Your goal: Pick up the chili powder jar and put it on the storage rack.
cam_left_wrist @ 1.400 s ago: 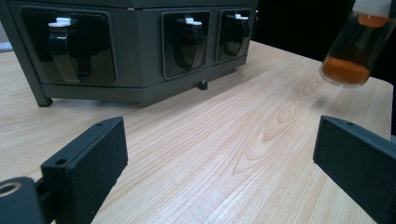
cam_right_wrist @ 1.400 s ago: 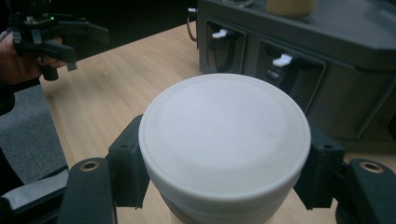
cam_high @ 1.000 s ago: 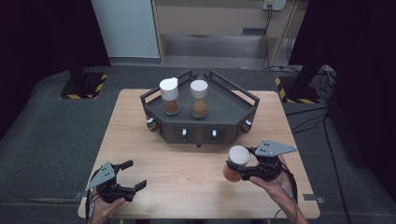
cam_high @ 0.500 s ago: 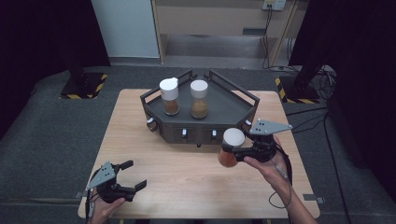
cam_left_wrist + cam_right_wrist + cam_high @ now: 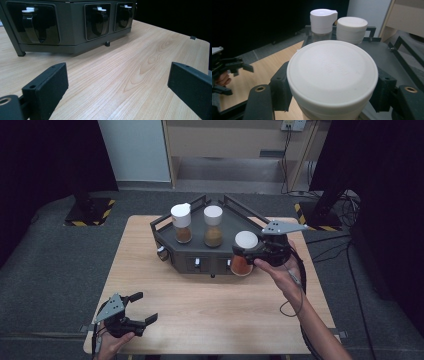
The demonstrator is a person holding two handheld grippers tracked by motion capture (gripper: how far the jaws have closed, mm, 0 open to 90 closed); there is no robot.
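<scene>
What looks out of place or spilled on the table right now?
Nothing stands out. Two spice jars stand upright on the dark rack, the right gripper holds a third jar upright, and no spill shows on the table.

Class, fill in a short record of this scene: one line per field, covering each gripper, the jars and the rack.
Right gripper: shut on held jar, white lid, brown contents, at the rack's front right edge
Left gripper: open, holding nothing, near the table's front left corner
Rack: dark, on the table
Rack jars: two, upright, white lids: left jar, middle jar
</scene>
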